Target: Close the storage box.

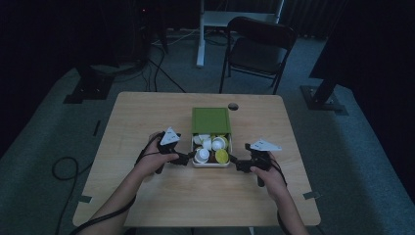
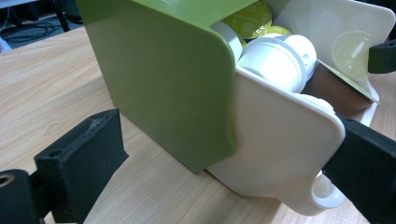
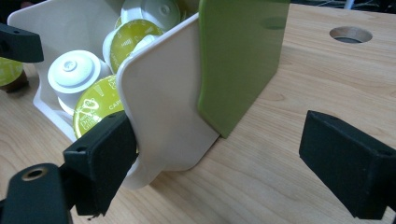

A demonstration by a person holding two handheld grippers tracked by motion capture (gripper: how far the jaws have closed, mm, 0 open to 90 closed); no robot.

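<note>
Left gripper: your jaws spread wide, flanking the drawer box mid-surface. Tray: slid out, heaped with coffee capsules; a jolt could spill them. Right gripper: jaws apart, one against the tray's corner. Behind: cable hole, chair; neither obstructs.

A dim room with grey carpet floor. Beyond the desk's far edge stands a dark chair, beside a white stand; cables trail across the carpet.
</note>
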